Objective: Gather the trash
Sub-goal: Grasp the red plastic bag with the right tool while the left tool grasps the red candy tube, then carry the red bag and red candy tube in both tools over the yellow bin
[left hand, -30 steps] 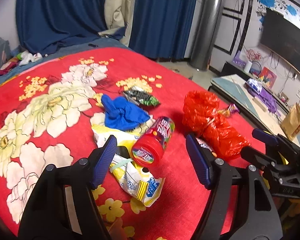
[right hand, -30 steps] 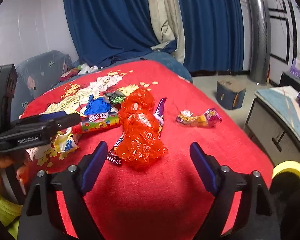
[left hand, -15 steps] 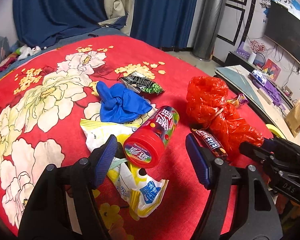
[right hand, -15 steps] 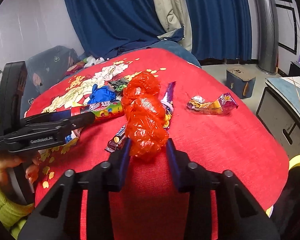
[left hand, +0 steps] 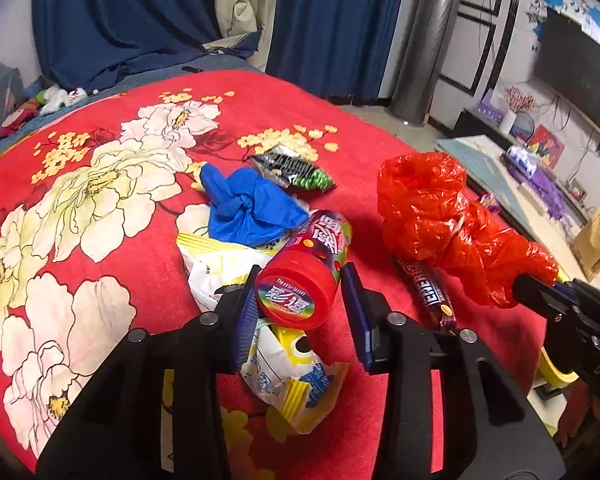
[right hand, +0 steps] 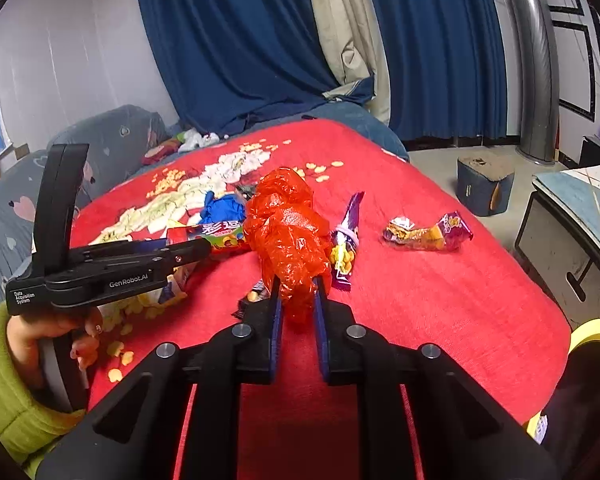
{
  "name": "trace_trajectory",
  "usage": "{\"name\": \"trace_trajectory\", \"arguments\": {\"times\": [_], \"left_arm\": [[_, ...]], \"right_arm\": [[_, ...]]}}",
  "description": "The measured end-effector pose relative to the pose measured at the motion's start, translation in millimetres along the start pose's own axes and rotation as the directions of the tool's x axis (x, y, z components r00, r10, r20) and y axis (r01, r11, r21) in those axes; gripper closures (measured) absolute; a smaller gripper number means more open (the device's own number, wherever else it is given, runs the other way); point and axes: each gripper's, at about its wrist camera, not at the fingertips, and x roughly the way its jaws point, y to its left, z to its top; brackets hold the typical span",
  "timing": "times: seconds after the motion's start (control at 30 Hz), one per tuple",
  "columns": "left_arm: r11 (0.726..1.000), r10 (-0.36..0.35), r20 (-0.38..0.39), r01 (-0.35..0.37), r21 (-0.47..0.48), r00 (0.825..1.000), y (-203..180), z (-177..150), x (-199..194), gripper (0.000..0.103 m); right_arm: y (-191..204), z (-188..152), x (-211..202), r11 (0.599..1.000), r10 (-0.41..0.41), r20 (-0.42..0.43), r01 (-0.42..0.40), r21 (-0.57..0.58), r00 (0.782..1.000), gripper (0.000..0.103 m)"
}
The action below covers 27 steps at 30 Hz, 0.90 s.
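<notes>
Between right hand-held gripper (right hand: pixel 296 304) fingers: red bag (right hand: pixel 286 232)

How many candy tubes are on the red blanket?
1. The candy tube lies on its side between the left gripper's fingers, beside the red bag. More could hide under the bag.

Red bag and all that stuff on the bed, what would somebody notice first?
The crinkly red bag jumps out first, in the middle of the flowery red blanket, with the right tool pinching its near end. Next is the candy tube with its red cap between the left tool's fingers, lying on a yellow wrapper beside a blue glove.
</notes>
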Motion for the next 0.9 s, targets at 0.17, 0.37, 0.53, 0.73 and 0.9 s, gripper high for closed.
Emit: {"name": "trace_trajectory", "arguments": {"times": [0.17,0.37,0.53,0.73,0.9], "left_arm": [[0.999,-0.042,0.052,0.043,-0.012,0.998,-4.3,3.1,-15.7,0.075],[0.996,-0.084,0.089,0.087,-0.025,0.992,-10.5,7.6,-31.4,0.076],[0.994,-0.106,0.123,0.109,-0.017,0.987,-19.0,11.4,-46.8,0.076],[0.989,-0.145,0.167,0.144,0.014,0.975,-34.8,16.0,-67.6,0.076],[0.983,-0.185,0.194,0.178,0.05,0.964,-50.5,18.0,-81.7,0.076]], "right_arm": [[0.5,-1.0,-9.3,1.0,0.0,0.021,0.0,-0.005,1.0,0.089],[2.4,-1.4,-22.5,1.0,-0.003,0.047,0.004,-0.017,0.999,0.089],[1.2,0.8,-35.0,1.0,0.003,0.068,-0.001,-0.02,0.998,0.089],[-3.6,3.4,-53.6,1.0,-0.002,0.098,0.004,-0.017,0.995,0.089],[-4.9,7.8,-63.9,1.0,-0.016,0.114,0.019,-0.021,0.993,0.089]]}}
